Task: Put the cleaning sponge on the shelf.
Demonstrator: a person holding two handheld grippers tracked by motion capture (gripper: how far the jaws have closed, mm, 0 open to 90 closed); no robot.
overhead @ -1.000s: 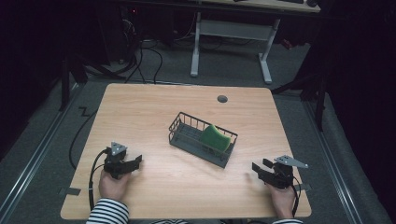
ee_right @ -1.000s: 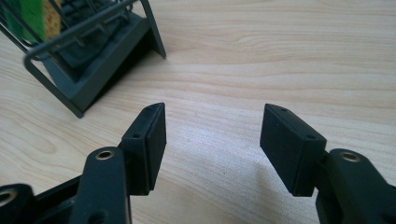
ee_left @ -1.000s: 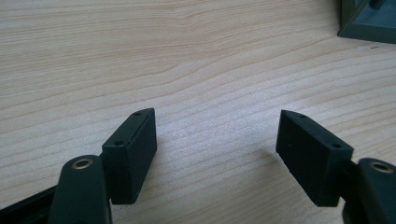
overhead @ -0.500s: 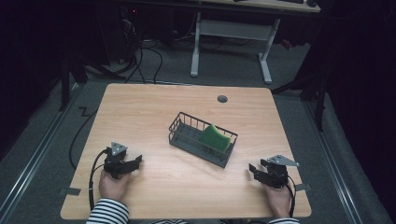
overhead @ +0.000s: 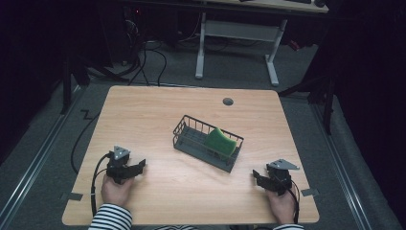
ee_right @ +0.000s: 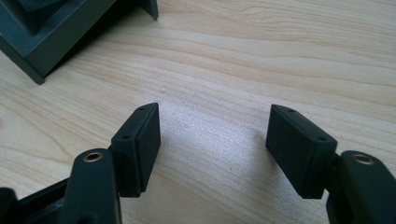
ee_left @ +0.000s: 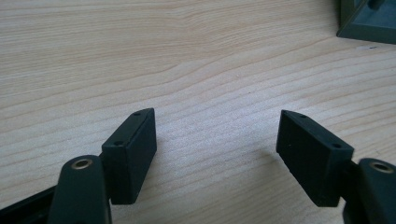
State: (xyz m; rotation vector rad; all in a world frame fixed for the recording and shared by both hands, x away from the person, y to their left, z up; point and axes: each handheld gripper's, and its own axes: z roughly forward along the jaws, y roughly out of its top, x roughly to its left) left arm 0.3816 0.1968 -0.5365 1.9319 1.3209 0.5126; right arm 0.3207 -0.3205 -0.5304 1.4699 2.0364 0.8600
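A dark wire basket point(overhead: 184, 138) stands slantwise in the middle of the wooden table point(overhead: 158, 105), and a green sponge point(overhead: 220, 142) leans inside its right half. My left gripper point(overhead: 140, 166) rests on the table near the front left, open, with bare wood between its jaws point(ee_left: 217, 140). My right gripper point(overhead: 256, 178) lies near the front right, also open and empty point(ee_right: 214, 133), pointing left toward the basket. A corner of the basket's dark base point(ee_right: 42, 42) is close ahead of it, and another corner point(ee_left: 366, 21) sits farther off in the left gripper view.
A round cable hole point(overhead: 228, 101) is set in the table near its far edge. Beyond the table stand a white desk frame point(overhead: 237, 33) and loose cables on a dark floor. Bare wood lies between the grippers and the basket.
My right gripper has slid left along the front of the table toward the basket. The left gripper, basket and sponge have stayed put.
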